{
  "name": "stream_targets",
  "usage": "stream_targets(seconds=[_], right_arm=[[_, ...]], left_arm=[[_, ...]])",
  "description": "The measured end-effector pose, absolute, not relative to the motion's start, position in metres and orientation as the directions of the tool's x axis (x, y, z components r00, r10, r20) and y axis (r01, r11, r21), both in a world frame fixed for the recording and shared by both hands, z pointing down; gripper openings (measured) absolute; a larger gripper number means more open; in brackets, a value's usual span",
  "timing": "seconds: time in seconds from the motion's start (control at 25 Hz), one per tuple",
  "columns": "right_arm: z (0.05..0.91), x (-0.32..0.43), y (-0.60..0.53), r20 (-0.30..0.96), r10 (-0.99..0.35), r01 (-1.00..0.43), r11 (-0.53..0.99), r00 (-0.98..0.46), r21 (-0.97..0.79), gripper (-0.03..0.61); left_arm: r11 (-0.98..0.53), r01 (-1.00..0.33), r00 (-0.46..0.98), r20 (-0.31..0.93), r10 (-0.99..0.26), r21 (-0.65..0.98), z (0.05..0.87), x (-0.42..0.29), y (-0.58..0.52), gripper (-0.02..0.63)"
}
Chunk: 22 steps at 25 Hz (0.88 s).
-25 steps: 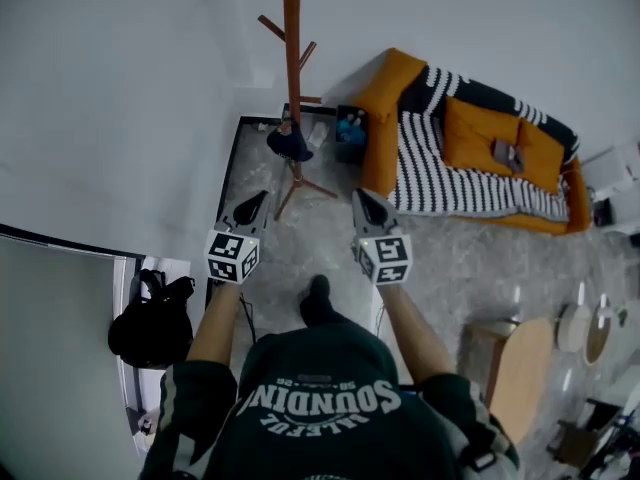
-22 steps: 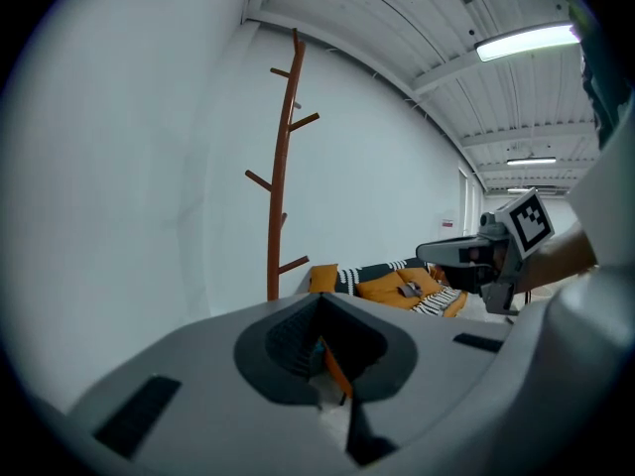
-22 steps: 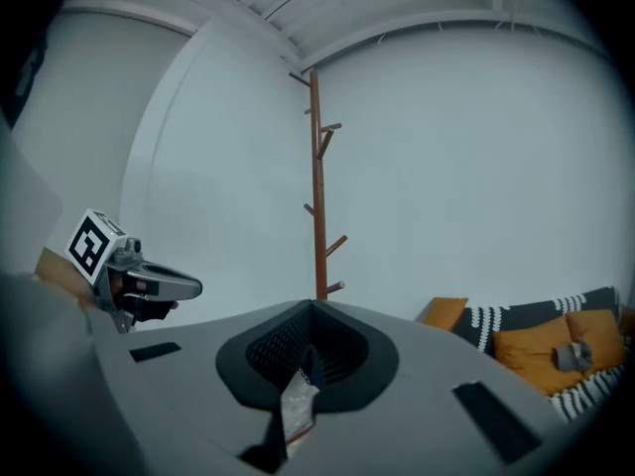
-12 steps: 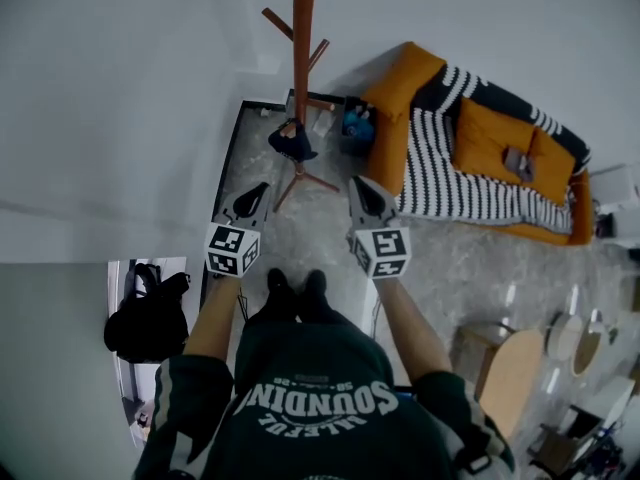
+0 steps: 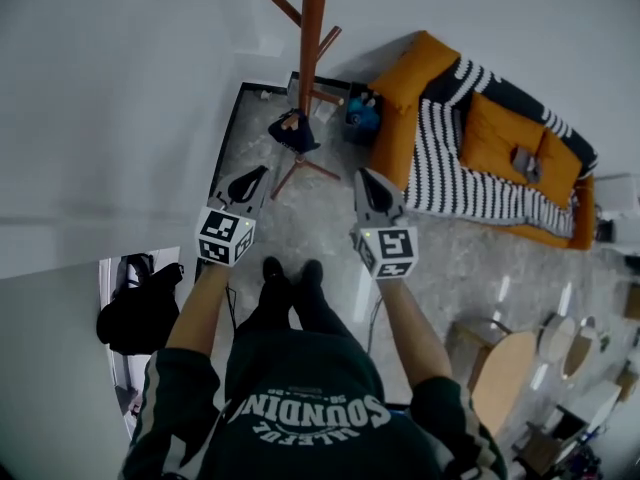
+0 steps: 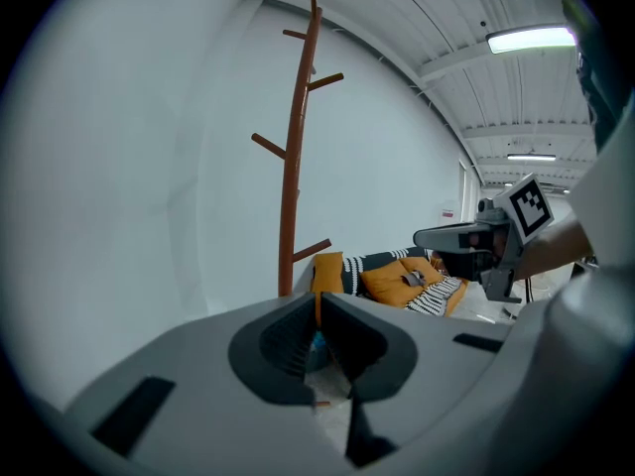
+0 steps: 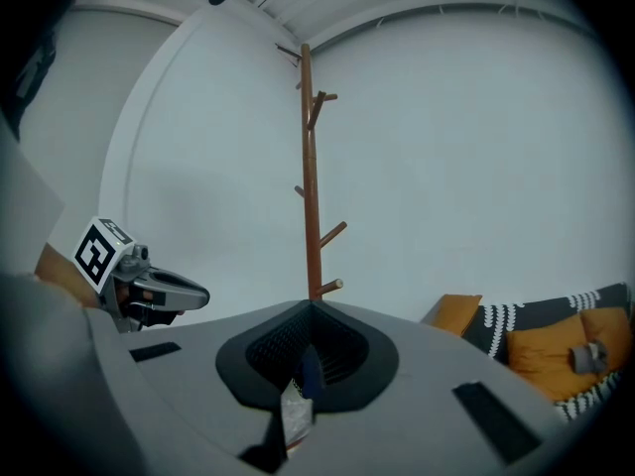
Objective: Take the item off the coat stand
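Your left claw is closed with nothing in it. Your right claw has its jaws together and is also empty. Both point toward the coat stand and are clear of it. The dark item hangs low on the stand, just above its legs, ahead of and between the claws. The orange sofa sits to the stand's right.

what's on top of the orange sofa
On the sofa lie a black-and-white striped blanket, orange cushions and a small grey object on them. The blanket hides the seat beneath it.
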State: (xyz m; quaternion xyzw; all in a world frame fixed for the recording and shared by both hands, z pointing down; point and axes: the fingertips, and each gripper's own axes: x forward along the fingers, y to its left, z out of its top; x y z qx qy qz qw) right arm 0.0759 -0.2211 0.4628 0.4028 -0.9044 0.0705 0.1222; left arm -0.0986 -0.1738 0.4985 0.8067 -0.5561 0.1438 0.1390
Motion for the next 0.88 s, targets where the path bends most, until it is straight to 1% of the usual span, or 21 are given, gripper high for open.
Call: stream_targets(seconds=[0.32, 0.48, 0.68, 0.88], right_arm=[[0.463, 0.051, -0.232, 0.292, -0.684, -0.718, 0.696, -0.669, -0.014, -0.002], [0.469, 0.042, -0.233, 0.244, -0.696, -0.724, 0.689, -0.675, -0.041, -0.002], [0.491, 0.032, -0.214, 0.286, -0.668, -0.709, 0.703, -0.686, -0.06, -0.002], [0.51, 0.033, -0.199, 0.309, -0.646, -0.69, 0.722, -0.697, -0.047, -0.002]], left_arm=[[-0.345, -0.937, 0.337, 0.388, -0.858, 0.051, 0.51, -0.106, -0.188, 0.0], [-0.333, -0.941, 0.327, 0.403, -0.855, 0.056, 0.527, -0.106, -0.185, 0.0], [-0.324, -0.943, 0.326, 0.429, -0.842, 0.079, 0.558, -0.102, -0.177, 0.0], [-0.321, -0.944, 0.321, 0.425, -0.846, 0.075, 0.568, -0.1, -0.182, 0.003]])
